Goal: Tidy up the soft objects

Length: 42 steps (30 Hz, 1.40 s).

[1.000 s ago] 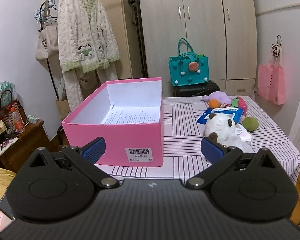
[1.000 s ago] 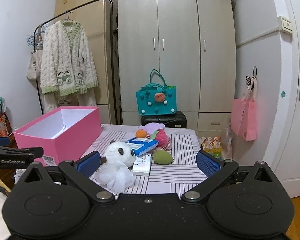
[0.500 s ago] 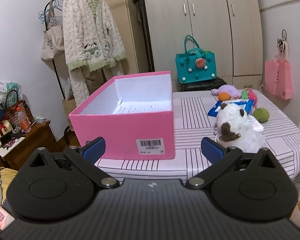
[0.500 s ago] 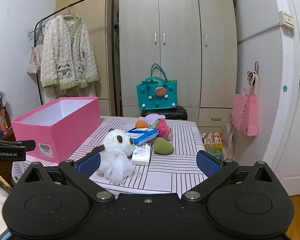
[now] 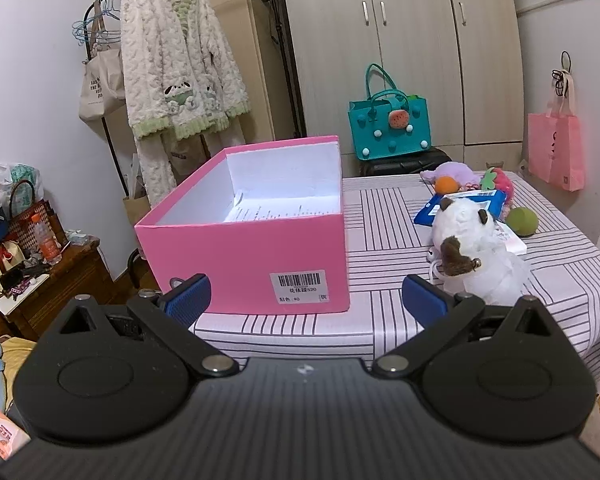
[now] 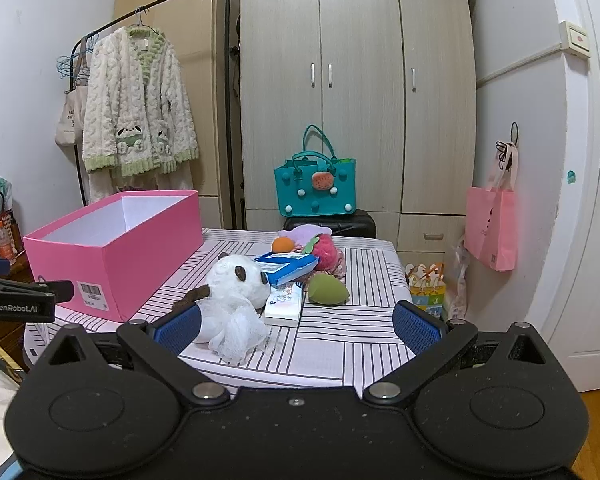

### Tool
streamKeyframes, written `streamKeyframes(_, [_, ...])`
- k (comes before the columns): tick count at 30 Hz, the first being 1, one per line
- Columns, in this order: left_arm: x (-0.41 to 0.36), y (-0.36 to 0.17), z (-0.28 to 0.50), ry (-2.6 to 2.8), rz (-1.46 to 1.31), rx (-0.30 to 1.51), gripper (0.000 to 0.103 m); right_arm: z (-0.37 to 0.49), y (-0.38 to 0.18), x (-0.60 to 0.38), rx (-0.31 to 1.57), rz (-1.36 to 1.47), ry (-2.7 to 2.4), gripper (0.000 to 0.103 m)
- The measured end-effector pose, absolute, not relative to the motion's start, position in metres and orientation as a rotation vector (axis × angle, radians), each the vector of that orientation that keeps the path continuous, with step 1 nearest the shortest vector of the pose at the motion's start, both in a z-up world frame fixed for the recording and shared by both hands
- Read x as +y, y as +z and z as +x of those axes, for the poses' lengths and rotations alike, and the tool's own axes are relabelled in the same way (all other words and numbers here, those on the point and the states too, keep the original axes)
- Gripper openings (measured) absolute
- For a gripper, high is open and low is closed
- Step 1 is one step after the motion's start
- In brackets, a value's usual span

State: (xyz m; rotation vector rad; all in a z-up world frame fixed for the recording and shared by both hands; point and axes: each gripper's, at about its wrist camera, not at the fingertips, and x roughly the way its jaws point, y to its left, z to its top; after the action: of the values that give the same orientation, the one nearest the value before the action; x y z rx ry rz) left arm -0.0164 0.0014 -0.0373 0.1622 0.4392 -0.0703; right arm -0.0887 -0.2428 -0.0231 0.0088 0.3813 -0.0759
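Note:
An open pink box (image 5: 252, 256) (image 6: 112, 256) stands on the left half of a striped table (image 5: 384, 216) (image 6: 364, 276). Right of it lies a white panda plush (image 5: 476, 244) (image 6: 236, 292) in white netting. Behind the plush sit a green egg-shaped sponge (image 5: 522, 221) (image 6: 327, 289), a blue packet (image 6: 286, 266), a tissue pack (image 6: 285, 305), a red strawberry toy (image 6: 326, 250), an orange ball (image 5: 446, 184) (image 6: 282, 244) and a purple plush (image 5: 452, 170). My left gripper (image 5: 306, 300) hangs open before the box's front. My right gripper (image 6: 296, 326) is open at the table's near edge, its left fingertip beside the plush.
A teal bag (image 6: 315, 190) rests on a black case behind the table. A wardrobe (image 6: 356, 92) fills the back wall. A clothes rack with a white cardigan (image 5: 180, 76) stands left, and a cluttered wooden side table (image 5: 40, 276). A pink bag (image 6: 492, 228) hangs right.
Both grippers have drawn a little nearer the table and lower; the box and plush look larger. Nothing on the table has moved, and both grippers stay open.

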Motion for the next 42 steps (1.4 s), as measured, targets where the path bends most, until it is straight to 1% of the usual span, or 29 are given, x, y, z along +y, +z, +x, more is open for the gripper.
streamKeyframes(28, [0.001, -0.039, -0.01, -0.092, 0.164, 0.48, 0.103, -0.083, -0.028, -0.246, 0.407, -0.017, -0.063, 0.103])
streamKeyframes(32, [-0.006, -0.029, 0.001, -0.124, 0.195, 0.489, 0.103, -0.071, -0.027, -0.255, 0.413, -0.053, -0.044, 0.103])
streamKeyframes(42, [-0.034, 0.012, 0.033, -0.304, 0.244, 0.498, 0.103, -0.042, -0.014, -0.299, 0.417, -0.016, 0.058, 0.103])
